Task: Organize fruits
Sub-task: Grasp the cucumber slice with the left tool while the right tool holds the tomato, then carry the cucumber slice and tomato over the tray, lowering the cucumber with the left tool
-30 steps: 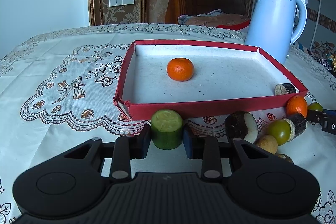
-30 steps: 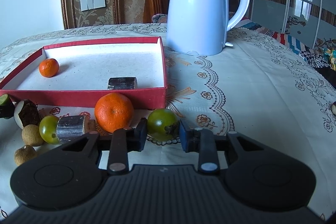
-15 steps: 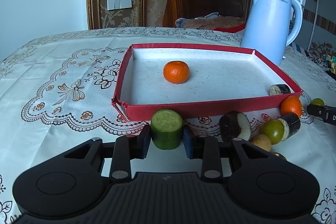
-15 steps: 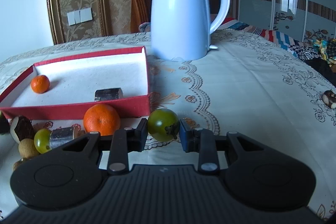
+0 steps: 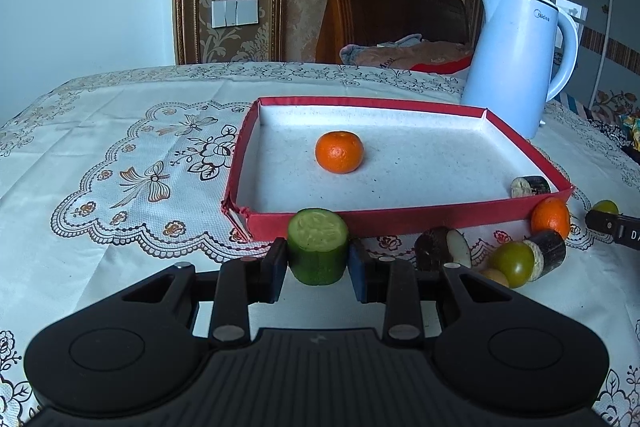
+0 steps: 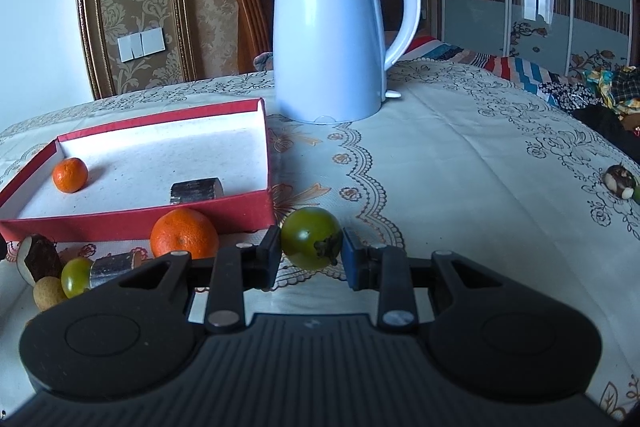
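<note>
The tray (image 5: 400, 221) is the biggest piece: a shallow red-walled box with a white floor, probably light card, so a bump on its near wall could shove it across the cloth (image 5: 120, 187). It sits mid-table, with the kettle (image 5: 516, 63) just beyond its far right corner. Inside lie a mandarin (image 5: 339, 151) near the middle and a dark-skinned slice (image 5: 530, 186) in the near right corner.

The cucumber chunk (image 5: 318, 247) is a short, stiff cylinder with dark green skin and a pale cut top. The left gripper (image 5: 318, 265) is clamped across its curved sides, and it stands upright just short of the tray's near wall. The skin looks smooth and perhaps wet, so a hold low on the sides seems safest.

The green tomato (image 6: 311, 238) is round, glossy and likely to slip or bruise under a hard squeeze. The right gripper (image 6: 310, 255) has its jaws pressed on the tomato's left and right, stem end facing the camera, near the tray's near right corner.

Loose on the cloth before the tray lie a second mandarin (image 6: 184, 233), a second tomato (image 6: 76, 277), dark cut pieces and small tan fruits, all light, and the round ones apt to roll.
</note>
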Motion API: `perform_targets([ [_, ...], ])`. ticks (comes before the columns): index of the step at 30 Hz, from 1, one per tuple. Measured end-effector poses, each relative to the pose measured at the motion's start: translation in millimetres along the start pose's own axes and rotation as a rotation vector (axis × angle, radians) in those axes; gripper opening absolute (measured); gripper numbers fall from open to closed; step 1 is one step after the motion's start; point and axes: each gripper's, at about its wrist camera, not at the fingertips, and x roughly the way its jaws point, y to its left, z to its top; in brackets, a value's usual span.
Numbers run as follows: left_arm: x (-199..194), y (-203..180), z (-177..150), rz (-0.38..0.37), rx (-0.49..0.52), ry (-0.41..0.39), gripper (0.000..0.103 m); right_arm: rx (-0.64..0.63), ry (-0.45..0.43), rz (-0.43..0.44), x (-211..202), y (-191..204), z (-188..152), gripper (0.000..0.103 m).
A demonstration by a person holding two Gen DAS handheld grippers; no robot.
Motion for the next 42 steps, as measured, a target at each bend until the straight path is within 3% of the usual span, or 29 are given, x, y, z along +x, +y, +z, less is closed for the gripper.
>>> perform_targets([
  [9,0.8,-2.1,21.3,-0.01,-0.022,-0.008,0.032,-0.008,-0.042,0.006,-7.9,7.1,6.1,0.029],
  [17,26.8,-15.5,38.5,-0.002,-0.022,0.015,0.032,-0.056,-0.09,0.045,-9.4,31.6,29.3,0.029],
  [33,77.2,-29.5,45.9,-0.007,-0.015,0.109,0.032,-0.142,-0.001,0.112,44.7,95.2,55.1,0.029],
  [42,93.4,-31.9,52.9,0.024,0.005,0.094,0.032,-0.181,0.089,0.109,80.0,122.5,55.0,0.029],
])
